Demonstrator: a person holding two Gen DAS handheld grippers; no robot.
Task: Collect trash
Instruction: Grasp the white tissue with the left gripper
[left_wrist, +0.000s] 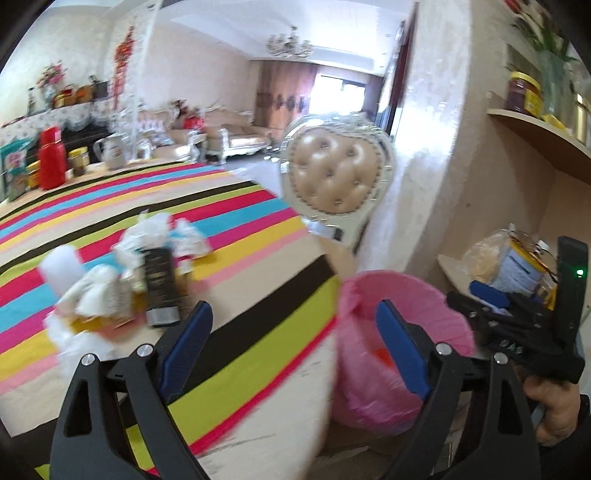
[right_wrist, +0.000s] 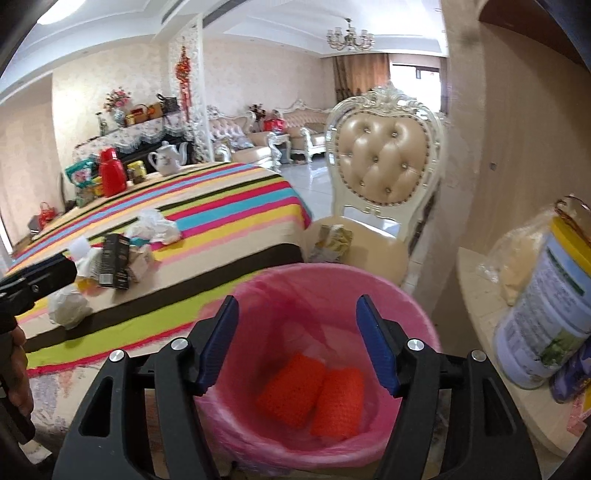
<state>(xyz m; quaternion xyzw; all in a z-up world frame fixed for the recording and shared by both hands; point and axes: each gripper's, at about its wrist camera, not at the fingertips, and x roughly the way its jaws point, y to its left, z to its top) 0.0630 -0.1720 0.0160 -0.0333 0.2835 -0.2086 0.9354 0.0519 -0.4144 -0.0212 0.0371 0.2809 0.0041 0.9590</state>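
A pile of trash lies on the striped tablecloth: a black box, crumpled white paper and white tissues. My left gripper is open and empty, above the table's edge, right of the pile and left of the bin. The pink-lined bin stands by the table's corner. Two orange pieces lie at its bottom. My right gripper hangs over the bin's mouth, open, nothing between its fingers. The right wrist view also has the black box and a white wad.
A padded cream chair stands behind the bin with crumpled paper on its seat. A shelf at the right holds a large can and a bag. A red thermos, a teapot and jars stand at the table's far end.
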